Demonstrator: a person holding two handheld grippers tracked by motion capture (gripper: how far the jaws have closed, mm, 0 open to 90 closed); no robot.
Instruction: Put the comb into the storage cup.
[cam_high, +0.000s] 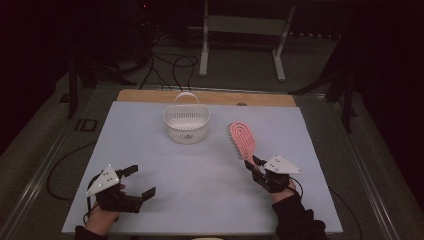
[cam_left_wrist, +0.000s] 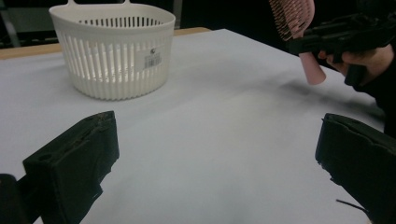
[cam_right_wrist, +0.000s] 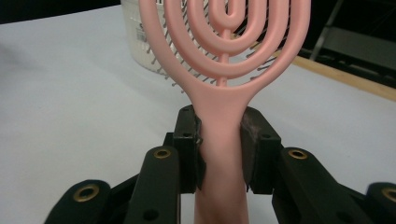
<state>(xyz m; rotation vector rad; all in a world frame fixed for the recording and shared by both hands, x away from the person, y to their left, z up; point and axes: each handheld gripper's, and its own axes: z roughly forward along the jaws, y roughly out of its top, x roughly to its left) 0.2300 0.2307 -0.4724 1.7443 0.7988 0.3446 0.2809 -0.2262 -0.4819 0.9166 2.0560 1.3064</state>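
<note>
A table covered by a pale sheet (cam_high: 200, 180) is seen from above, with dark floor and cables around it. At the near left, a hand holds the left gripper (cam_high: 141, 181) low over the sheet; its two black jaws stand wide apart with nothing between them. In the left gripper view those jaws frame bare sheet.

Toward the far middle of the table stands a white slatted basket (cam_high: 186, 123) with a loop handle at its far rim, upright, with a small label on its side.

To the right of the basket, and apart from it, a pink hairbrush (cam_high: 242, 140) with an open looped head points away from the person. The right gripper (cam_high: 252, 163) at the near right has its jaws closed onto the brush's handle; in the right gripper view both pads press the handle just below the head, bristles facing away.
</note>
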